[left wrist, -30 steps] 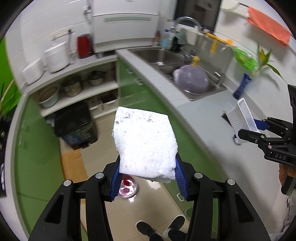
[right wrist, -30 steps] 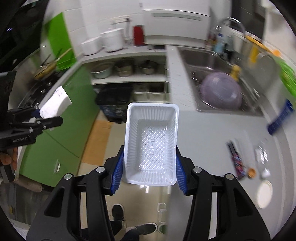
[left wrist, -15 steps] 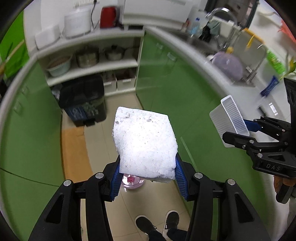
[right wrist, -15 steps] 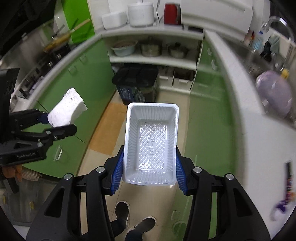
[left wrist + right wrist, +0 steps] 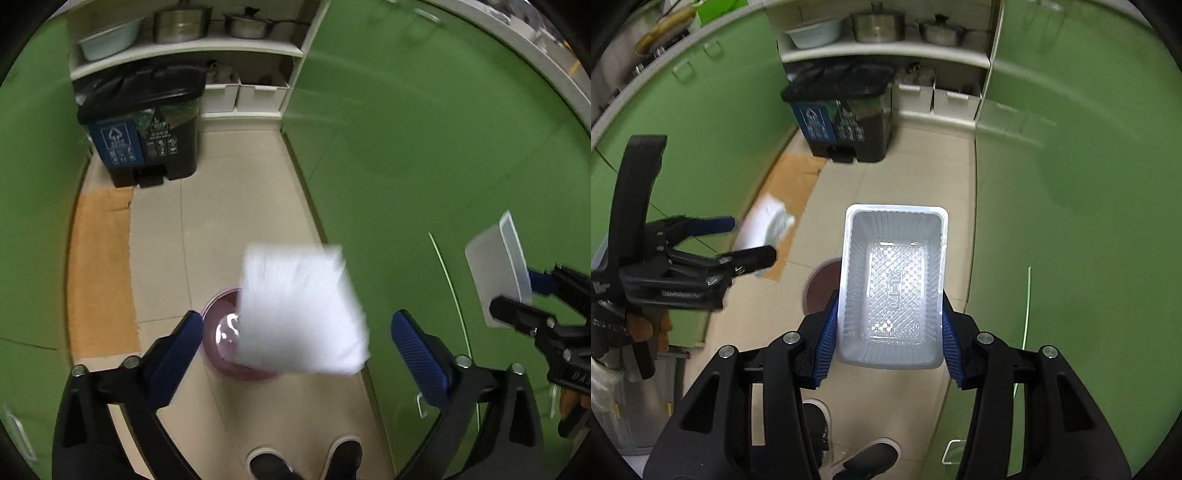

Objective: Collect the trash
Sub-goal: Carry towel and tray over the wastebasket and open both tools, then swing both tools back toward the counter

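My left gripper (image 5: 295,354) is open, its blue pads spread wide. A white foam block (image 5: 301,310), motion-blurred, is loose between and ahead of the pads, in the air above a small purple bin (image 5: 225,347) on the floor. The block also shows blurred beside the left gripper (image 5: 750,240) in the right wrist view (image 5: 764,225). My right gripper (image 5: 888,343) is shut on a white plastic tray (image 5: 892,284), held over the floor with the purple bin (image 5: 820,284) partly hidden behind it. The tray also shows at the right of the left wrist view (image 5: 495,269).
A black twin-compartment recycling bin (image 5: 144,122) stands at the back under open shelves with pots (image 5: 181,26). Green cabinet doors (image 5: 424,147) line both sides of the narrow tiled floor. An orange mat (image 5: 99,266) lies on the left. The person's shoes (image 5: 306,459) are below.
Both grippers have tilted down toward the floor. My left gripper has opened and let go of the foam block, which now falls toward the purple bin. The right gripper still holds the tray.
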Demonstrator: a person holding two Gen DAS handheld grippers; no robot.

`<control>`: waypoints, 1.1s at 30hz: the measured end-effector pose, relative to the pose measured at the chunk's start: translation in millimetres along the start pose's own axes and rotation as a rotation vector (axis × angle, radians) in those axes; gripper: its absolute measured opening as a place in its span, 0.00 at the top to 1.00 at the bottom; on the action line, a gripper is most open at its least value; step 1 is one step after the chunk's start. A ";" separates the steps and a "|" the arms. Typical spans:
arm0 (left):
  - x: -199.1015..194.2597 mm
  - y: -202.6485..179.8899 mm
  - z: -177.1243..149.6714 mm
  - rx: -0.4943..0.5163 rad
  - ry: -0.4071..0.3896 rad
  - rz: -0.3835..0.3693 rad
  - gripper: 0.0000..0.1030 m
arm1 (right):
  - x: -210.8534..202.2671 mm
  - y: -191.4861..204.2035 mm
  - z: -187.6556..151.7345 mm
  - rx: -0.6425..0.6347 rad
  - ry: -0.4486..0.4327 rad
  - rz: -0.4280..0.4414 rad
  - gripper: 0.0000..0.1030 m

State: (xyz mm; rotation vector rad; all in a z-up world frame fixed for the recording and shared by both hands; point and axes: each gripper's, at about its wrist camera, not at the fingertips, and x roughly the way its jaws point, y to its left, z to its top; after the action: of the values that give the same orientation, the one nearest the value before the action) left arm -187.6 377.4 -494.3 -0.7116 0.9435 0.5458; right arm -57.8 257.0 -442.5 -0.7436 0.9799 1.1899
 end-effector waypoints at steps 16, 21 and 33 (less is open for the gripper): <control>-32.3 62.2 -1.6 -0.123 -0.036 0.041 0.05 | 81.4 50.0 17.1 -0.104 0.083 0.106 0.52; -45.7 80.8 -7.3 -0.147 -0.069 0.058 0.05 | 113.2 71.7 24.9 -0.145 0.091 0.137 0.51; -63.9 90.8 -21.0 -0.166 -0.118 0.087 0.05 | 139.3 80.1 26.8 -0.148 0.059 0.118 0.06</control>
State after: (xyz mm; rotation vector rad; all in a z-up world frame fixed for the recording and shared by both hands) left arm -292.9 413.5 -474.8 -0.7811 0.8279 0.7413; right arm -119.2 355.8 -556.5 -0.8516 1.0026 1.3607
